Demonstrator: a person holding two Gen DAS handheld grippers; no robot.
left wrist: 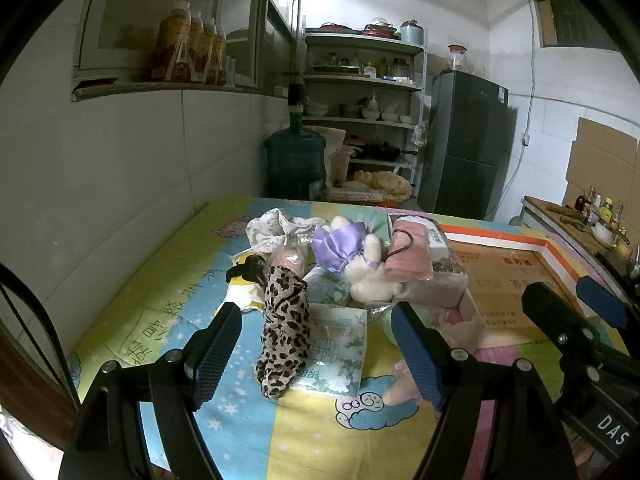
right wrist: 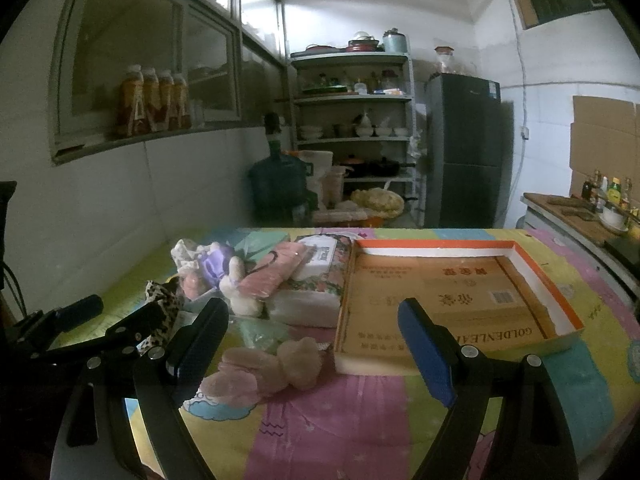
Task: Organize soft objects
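Note:
A pile of soft things lies on the colourful cartoon tablecloth point(left wrist: 168, 304): a leopard-print cloth point(left wrist: 285, 328), tissue packs point(left wrist: 340, 348), a white plush toy point(left wrist: 370, 276) with a purple satin pouch point(left wrist: 336, 246), a pink cloth pack point(left wrist: 408, 256) and a floral cloth point(left wrist: 272, 226). My left gripper point(left wrist: 316, 354) is open around the leopard cloth and tissue pack, above them. My right gripper point(right wrist: 312, 340) is open over a pink fluffy item point(right wrist: 272, 372). An empty orange-rimmed cardboard box lid point(right wrist: 460, 304) lies to the right.
The table stands against a white tiled wall point(left wrist: 120, 168). Behind it are a blue water jug point(left wrist: 296, 160), a metal shelf with dishes point(left wrist: 360, 100) and a dark fridge point(left wrist: 464, 144). A counter with bottles point(right wrist: 592, 208) is at the far right.

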